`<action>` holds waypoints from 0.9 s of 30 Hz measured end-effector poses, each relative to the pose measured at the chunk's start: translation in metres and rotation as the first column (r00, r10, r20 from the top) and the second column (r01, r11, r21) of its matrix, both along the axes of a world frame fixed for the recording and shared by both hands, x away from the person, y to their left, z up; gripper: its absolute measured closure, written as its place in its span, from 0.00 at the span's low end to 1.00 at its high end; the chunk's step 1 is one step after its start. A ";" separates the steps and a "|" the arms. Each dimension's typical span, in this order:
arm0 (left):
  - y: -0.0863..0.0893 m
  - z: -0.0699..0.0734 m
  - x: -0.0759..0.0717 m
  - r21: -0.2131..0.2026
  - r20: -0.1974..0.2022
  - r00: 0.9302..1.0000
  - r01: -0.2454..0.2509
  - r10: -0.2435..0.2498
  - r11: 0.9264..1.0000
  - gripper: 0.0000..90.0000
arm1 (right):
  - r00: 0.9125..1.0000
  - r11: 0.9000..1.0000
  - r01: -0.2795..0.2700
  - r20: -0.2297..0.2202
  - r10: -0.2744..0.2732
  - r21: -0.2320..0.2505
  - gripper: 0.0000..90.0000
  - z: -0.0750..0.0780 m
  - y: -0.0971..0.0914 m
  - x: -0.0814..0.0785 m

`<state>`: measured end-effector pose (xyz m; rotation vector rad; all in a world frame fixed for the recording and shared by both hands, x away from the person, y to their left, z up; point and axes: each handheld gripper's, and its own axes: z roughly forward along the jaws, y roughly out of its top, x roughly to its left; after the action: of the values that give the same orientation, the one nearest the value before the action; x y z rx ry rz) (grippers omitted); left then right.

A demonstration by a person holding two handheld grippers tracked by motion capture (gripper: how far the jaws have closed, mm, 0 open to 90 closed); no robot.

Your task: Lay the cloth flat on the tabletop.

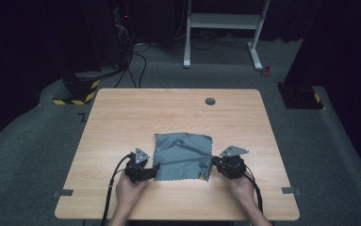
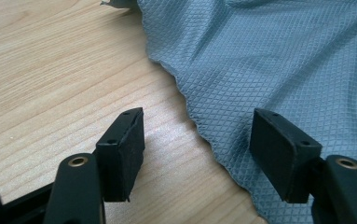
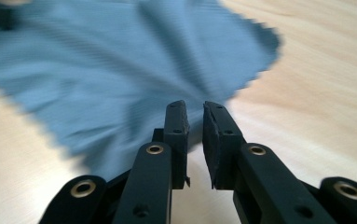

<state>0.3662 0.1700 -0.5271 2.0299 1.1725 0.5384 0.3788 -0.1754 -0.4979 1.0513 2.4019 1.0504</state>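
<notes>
A grey cloth (image 1: pixel 183 157) is lying on the near middle of the wooden table (image 1: pixel 121 117), mostly spread out but still rumpled, with a ridge running across it toward its right edge. The person is working at it from both sides, apparently to flatten or fold it.

The left tool (image 2: pixel 197 154) is sitting low at the cloth's left edge with its jaws spread wide. In the left gripper view, one jaw is standing over bare wood and the other over the fabric, so the scalloped edge is running between them, yet neither pad is pressing on it.

The right tool (image 3: pixel 195 140) is hovering at the cloth's right edge, its jaws standing nearly together with a narrow gap. In the right gripper view that gap looks free of fabric, and the cloth is lying just beyond the fingertips (image 3: pixel 176 119); the picture is blurred, so a thin pinch cannot be ruled out entirely.

Judging from this, the work looks to be at an early or middle stage: the cloth is opened out but not smooth, no fold is made, and a firm grasp on both edges is yet to be taken.
</notes>
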 end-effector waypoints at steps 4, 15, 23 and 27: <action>0.000 0.000 0.000 -0.001 -0.001 1.000 -0.001 0.001 1.000 0.40 | 0.998 0.998 -0.056 -0.006 0.056 -0.009 0.86 -0.006 0.005 -0.021; 0.000 0.000 0.000 0.001 0.000 1.000 0.000 0.000 1.000 0.40 | 0.995 0.992 -0.103 -0.015 0.102 -0.080 0.99 -0.017 0.020 -0.028; 0.003 0.000 -0.001 -0.009 -0.002 1.000 0.020 -0.020 1.000 0.42 | 0.997 0.991 -0.073 -0.028 0.070 -0.112 1.00 -0.013 -0.006 -0.028; 0.005 0.002 -0.001 -0.011 -0.005 0.999 0.045 -0.045 0.999 0.47 | 0.998 0.994 -0.053 -0.027 0.050 -0.095 0.94 -0.012 -0.012 -0.028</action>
<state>0.3655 0.1755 -0.5255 2.0445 1.1271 0.5042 0.3508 -0.1875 -0.5101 0.9800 2.4843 0.9336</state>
